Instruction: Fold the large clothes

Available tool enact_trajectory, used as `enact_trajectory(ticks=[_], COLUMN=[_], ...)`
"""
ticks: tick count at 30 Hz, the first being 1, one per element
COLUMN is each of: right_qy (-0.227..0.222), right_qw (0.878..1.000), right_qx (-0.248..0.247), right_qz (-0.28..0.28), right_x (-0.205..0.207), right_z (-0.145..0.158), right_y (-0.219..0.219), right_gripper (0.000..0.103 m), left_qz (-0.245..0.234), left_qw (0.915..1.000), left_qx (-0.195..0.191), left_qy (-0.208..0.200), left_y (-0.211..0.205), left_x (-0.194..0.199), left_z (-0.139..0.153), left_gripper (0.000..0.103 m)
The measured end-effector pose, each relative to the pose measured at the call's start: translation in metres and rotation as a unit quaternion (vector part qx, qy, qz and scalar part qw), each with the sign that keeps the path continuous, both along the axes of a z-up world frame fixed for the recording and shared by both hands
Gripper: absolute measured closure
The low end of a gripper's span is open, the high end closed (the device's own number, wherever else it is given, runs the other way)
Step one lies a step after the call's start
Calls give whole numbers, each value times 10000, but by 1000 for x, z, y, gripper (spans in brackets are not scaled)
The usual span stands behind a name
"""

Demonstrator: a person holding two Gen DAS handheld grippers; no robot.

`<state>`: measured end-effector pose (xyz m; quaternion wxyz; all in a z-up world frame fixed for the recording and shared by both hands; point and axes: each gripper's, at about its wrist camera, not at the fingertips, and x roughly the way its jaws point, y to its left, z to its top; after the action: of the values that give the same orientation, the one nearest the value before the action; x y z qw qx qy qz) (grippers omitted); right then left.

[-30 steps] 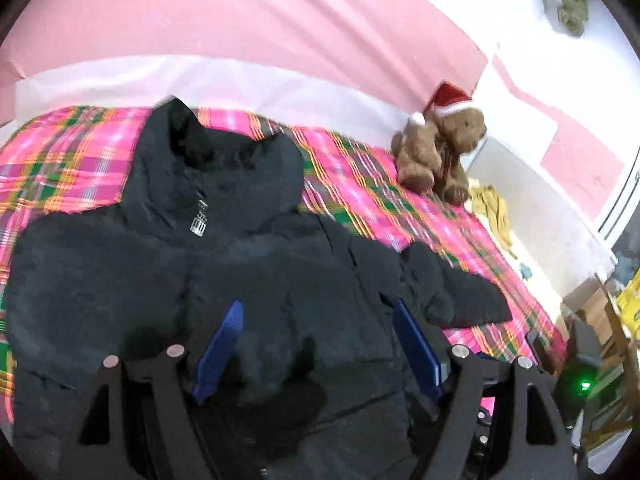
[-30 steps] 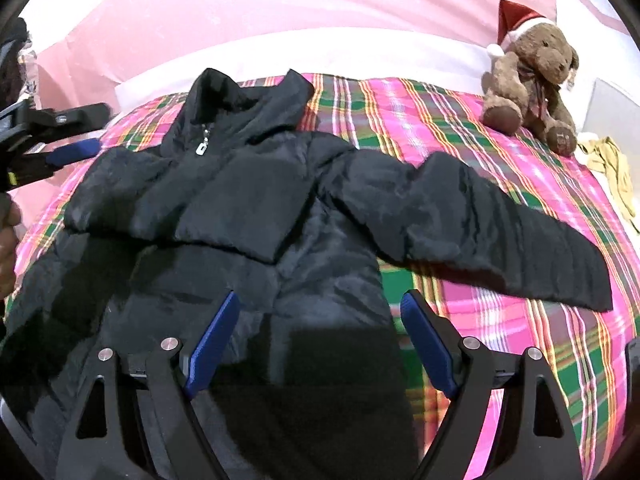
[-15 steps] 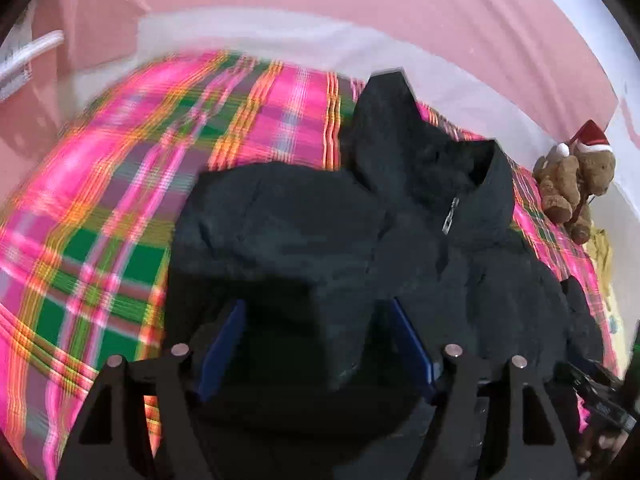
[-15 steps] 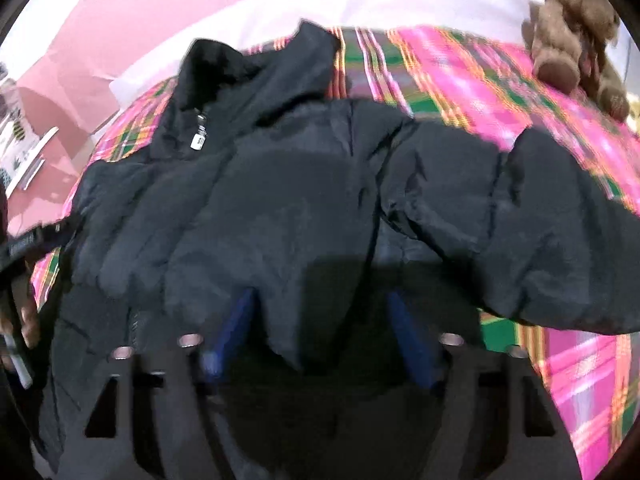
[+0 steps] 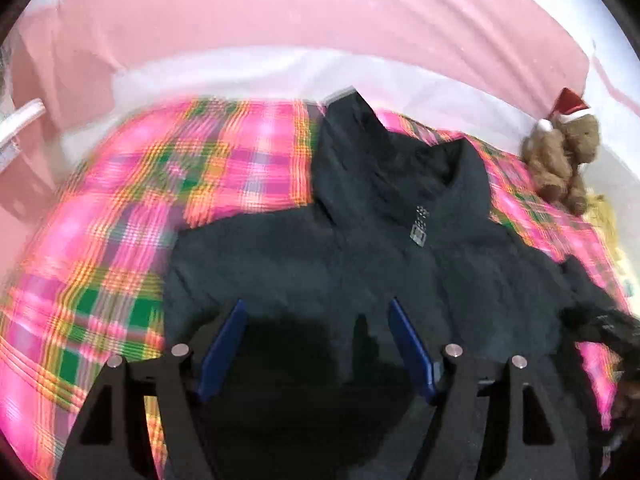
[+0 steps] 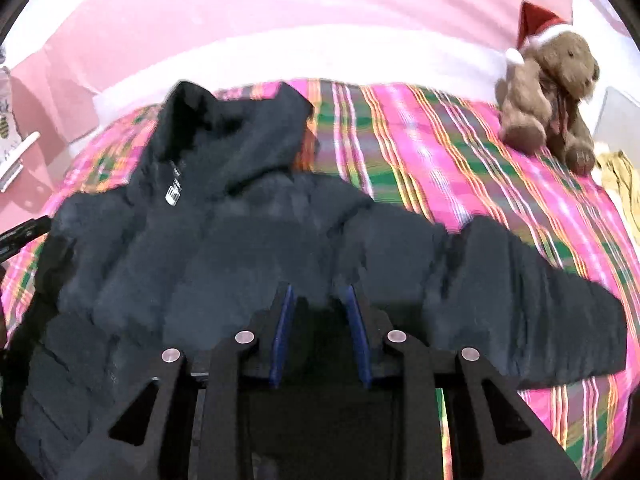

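Observation:
A black puffer jacket [image 5: 380, 264] lies face up on the plaid bedspread [image 5: 120, 240], with its collar far and its zipper pull [image 5: 419, 236] showing. My left gripper [image 5: 316, 312] hovers open over the jacket's left shoulder, jaws wide, and I cannot tell if they touch the fabric. In the right wrist view the jacket [image 6: 200, 264] has its right sleeve [image 6: 520, 300] stretched out to the right. My right gripper [image 6: 319, 296] is at the base of that sleeve. Its jaws are closing, with a bunched fold of jacket fabric between the blue pads [image 6: 286, 316].
A brown teddy bear [image 6: 548, 92] in a red Santa hat sits at the far right corner of the bed, with a yellow cloth [image 6: 620, 176] beside it. A pink and white wall [image 6: 320, 12] runs behind the bed. Part of the other gripper [image 6: 22, 232] shows at the left edge.
The left gripper swung from the jacket's middle to its left shoulder. The right gripper moved in over the base of the right sleeve, and its jaws went from wide to narrow.

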<state>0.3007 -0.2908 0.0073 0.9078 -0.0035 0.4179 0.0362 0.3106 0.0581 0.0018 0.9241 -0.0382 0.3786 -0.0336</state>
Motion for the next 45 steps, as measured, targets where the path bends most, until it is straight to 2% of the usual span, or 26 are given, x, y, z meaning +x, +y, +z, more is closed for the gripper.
enact_trajectory(ticks=[2, 6, 8, 16, 19, 21, 24, 26, 27, 29, 36, 39, 43, 45], right_qy=[57, 546, 554, 477, 490, 290, 94, 278, 465, 550, 554, 486, 275, 204], right_qw=[9999, 9979, 9976, 9978, 9980, 9987, 9993, 9989, 9983, 9983, 9983, 9986, 9993, 9996], right_qx=[24, -253, -363, -439, -402, -423, -287, -252, -239, -25, -58, -120, -121, -28], right_qz=[150, 229, 222, 108, 53, 62, 222, 284, 259, 198, 186, 144, 200, 204], right_x=[13, 45, 48, 51, 48, 35, 16, 15, 18, 22, 19, 3, -43, -67], right_z=[-3, -46, -58, -78, -65, -46, -32, -44, -60, -73, -72, -51, -19, -8], right_y=[11, 28, 28, 21, 20, 18, 16, 17, 15, 9, 8, 7, 4, 0], right_gripper=[75, 74, 74, 75, 75, 75, 74, 74, 74, 74, 72, 72, 71, 65], left_qz=[329, 578, 578, 522, 515, 494, 300, 182, 172, 195, 195, 251, 177, 149], left_qw=[9990, 9973, 9967, 9975, 9974, 9974, 9993, 9996, 9996, 9989, 9989, 9984, 9989, 9996], left_qx=[292, 202, 157, 275, 276, 250, -64, -121, -80, 1, 226, 281, 341, 205], left_qy=[-55, 408, 549, 400, 433, 463, 217, 157, 210, 418, 353, 432, 268, 117], left_y=[11, 27, 26, 12, 13, 16, 22, 25, 25, 25, 15, 10, -8, -16], left_x=[15, 42, 44, 43, 43, 37, 13, 0, -2, 1, 3, -7, -44, -68], left_z=[1, -33, -54, -79, -73, -62, -39, -37, -42, -62, -71, -58, -24, -6], left_gripper=[29, 32, 32, 31, 31, 33, 33, 33, 33, 33, 33, 34, 34, 34])
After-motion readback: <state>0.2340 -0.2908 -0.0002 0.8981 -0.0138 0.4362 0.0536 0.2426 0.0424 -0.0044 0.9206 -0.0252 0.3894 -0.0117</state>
